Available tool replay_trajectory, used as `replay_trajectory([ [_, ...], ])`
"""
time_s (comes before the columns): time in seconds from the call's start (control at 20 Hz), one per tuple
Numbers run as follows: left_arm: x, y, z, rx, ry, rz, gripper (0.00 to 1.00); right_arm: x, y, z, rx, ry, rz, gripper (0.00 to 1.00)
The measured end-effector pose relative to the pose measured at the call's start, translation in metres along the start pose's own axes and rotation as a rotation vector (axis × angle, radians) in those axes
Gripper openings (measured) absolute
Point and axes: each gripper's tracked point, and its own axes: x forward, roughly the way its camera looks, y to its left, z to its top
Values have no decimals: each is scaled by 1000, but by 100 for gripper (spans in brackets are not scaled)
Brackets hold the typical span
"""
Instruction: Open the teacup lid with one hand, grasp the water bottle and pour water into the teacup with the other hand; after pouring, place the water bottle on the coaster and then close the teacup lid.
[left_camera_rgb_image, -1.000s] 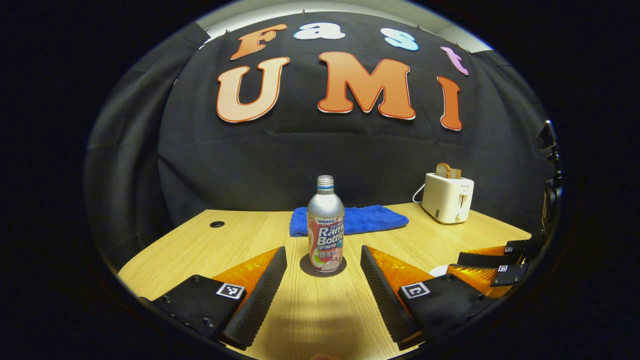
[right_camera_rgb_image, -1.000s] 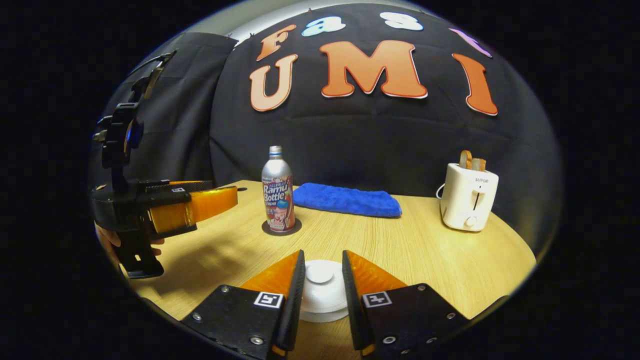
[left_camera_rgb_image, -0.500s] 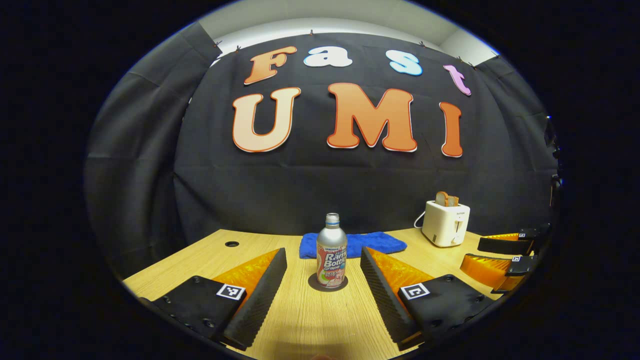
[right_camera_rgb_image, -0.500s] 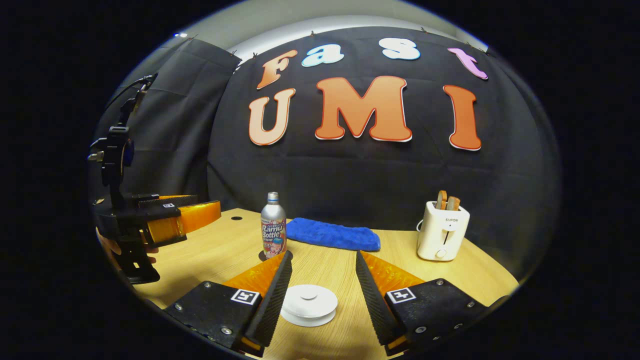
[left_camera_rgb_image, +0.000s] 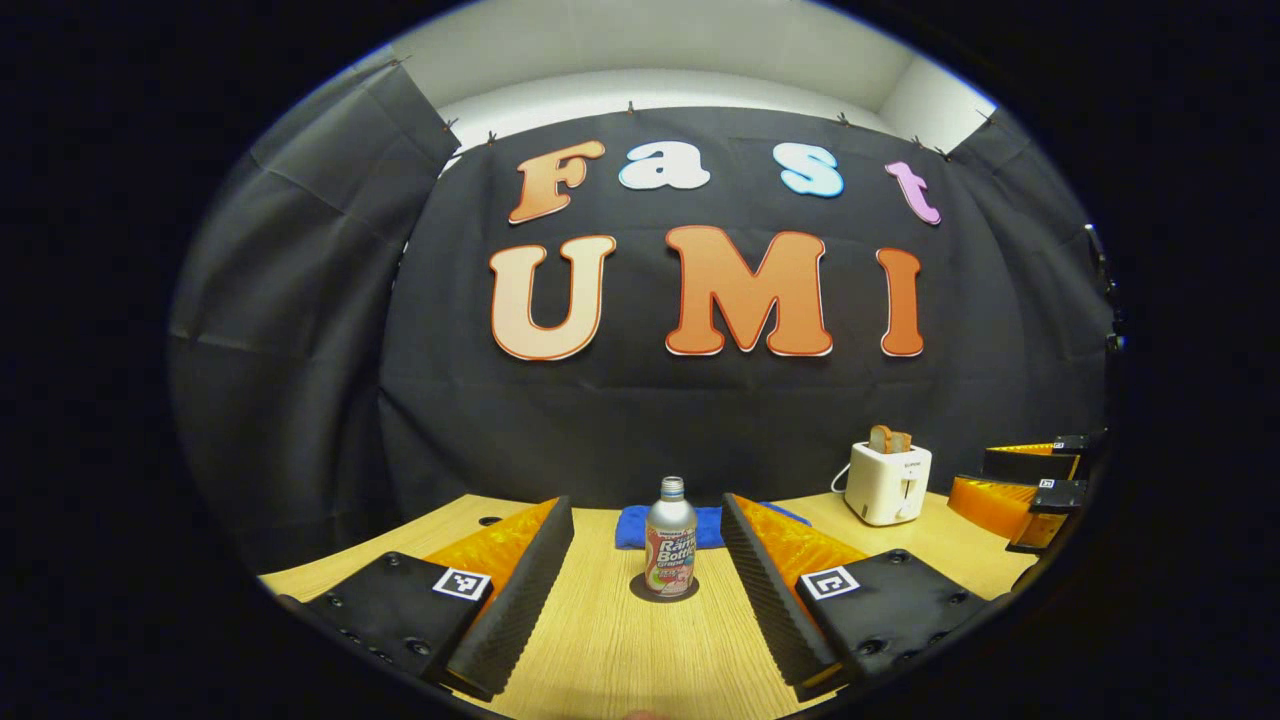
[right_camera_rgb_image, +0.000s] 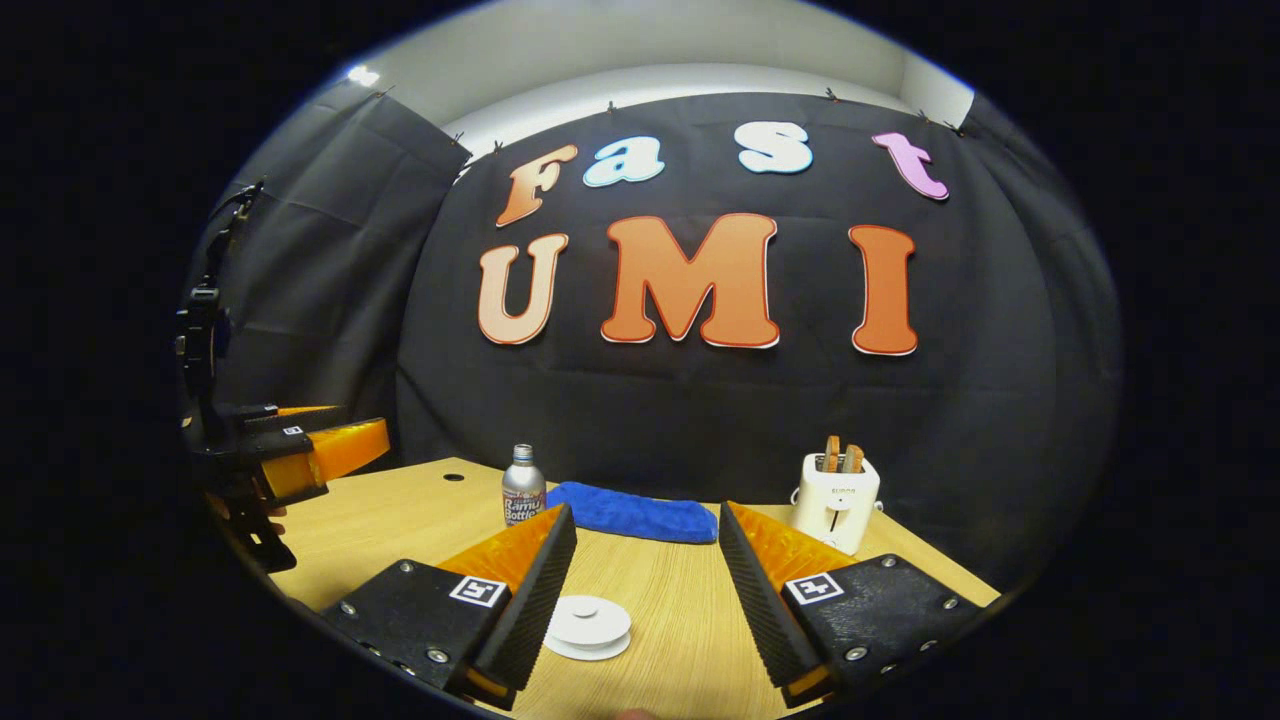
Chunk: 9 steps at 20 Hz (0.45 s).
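Now we keep both the left gripper (left_camera_rgb_image: 647, 560) and right gripper (right_camera_rgb_image: 647, 575) spread and clear, since the bottle (left_camera_rgb_image: 670, 552) sits on its coaster (left_camera_rgb_image: 664, 589) and the lid (right_camera_rgb_image: 588, 626) on the cup.

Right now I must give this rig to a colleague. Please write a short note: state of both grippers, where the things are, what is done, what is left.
Left gripper: open, holding nothing, aimed at the bottle.
Right gripper: open, holding nothing, above the table, with the lid low between its fingers, not touched.
Bottle: upright on the coaster, near the blue cloth.
Lid: it sits flat; the teacup under it is hard to tell.
Toaster: at the back right, not part of the job.
Done, as it looks: bottle on the coaster, lid down.
Left: confirm that the lid sits well on the cup.
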Motion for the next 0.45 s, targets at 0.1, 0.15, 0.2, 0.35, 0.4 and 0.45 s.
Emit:
replay_trajectory([
  [0.1,-8,2,5,8,-27,13,100,-4,-1,0,-2,-7,6,86],
  [0.15,-10,2,10,15,-59,13,97,-7,-1,-2,-5,-4,7,86],
  [0.2,-13,2,12,21,-71,14,97,-6,-2,-3,-2,-2,4,87],
  [0.35,-20,12,5,32,-59,45,94,-7,-2,-2,5,-6,-4,92],
  [0.4,-22,10,6,27,-57,43,100,-8,-3,-1,6,-12,-7,92],
  [0.45,-24,10,5,27,-54,46,100,-9,-2,0,6,-17,-6,92],
])
